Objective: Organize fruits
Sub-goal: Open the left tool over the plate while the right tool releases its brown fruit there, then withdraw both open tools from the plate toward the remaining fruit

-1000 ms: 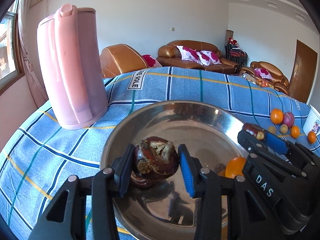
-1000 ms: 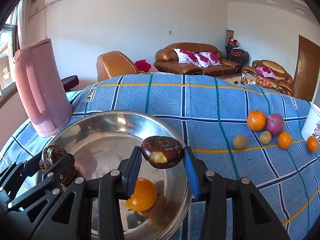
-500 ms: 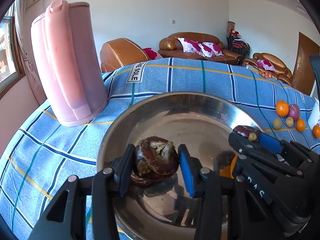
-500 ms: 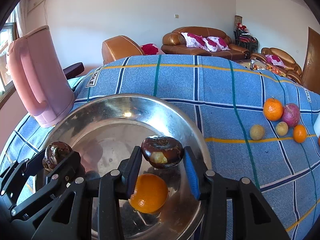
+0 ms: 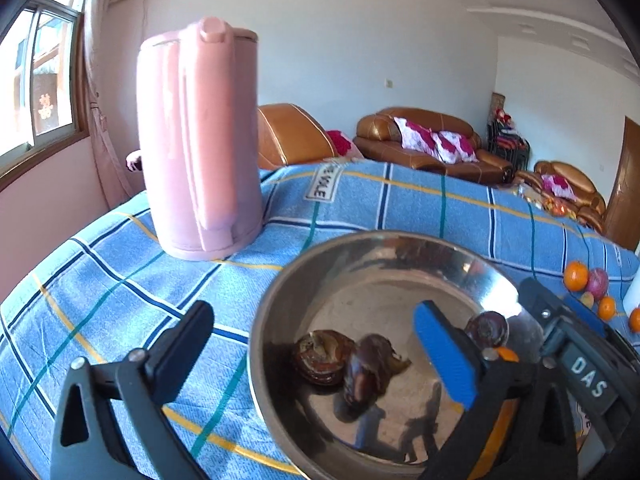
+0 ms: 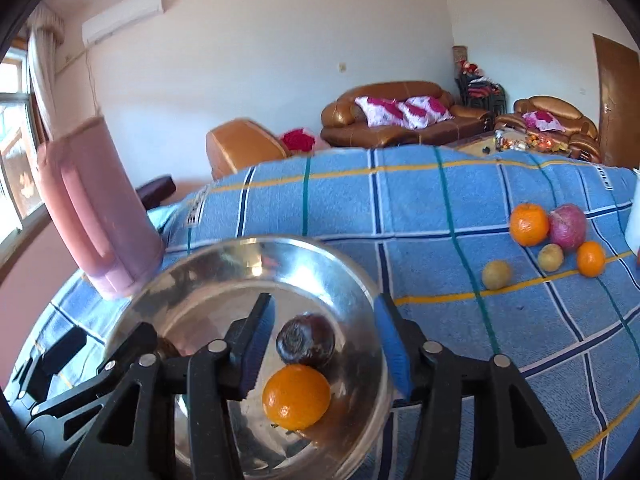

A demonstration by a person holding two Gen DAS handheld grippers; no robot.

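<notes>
A steel bowl (image 5: 280,292) (image 6: 352,280) sits on the blue checked cloth. A dark brown fruit (image 5: 370,368) lies in it against the left wall. A second dark fruit (image 6: 306,340) (image 5: 486,328) and an orange (image 6: 297,396) lie in it too. My left gripper (image 5: 316,350) is open and empty over the bowl's left rim. My right gripper (image 6: 326,350) is open and empty above the bowl, around the dark fruit and orange. More oranges (image 6: 529,224), a purple fruit (image 6: 568,226) and small yellow fruits (image 6: 497,275) lie on the cloth at right.
A tall pink kettle (image 5: 198,140) (image 6: 94,204) stands on the cloth left of the bowl. A white object (image 6: 633,220) sits at the right edge beside the loose fruit. Brown sofas (image 6: 400,120) stand behind the table.
Both grippers have opened and let go of their dark fruits, which now lie in the bowl. Both grippers have pulled back and up a little.
</notes>
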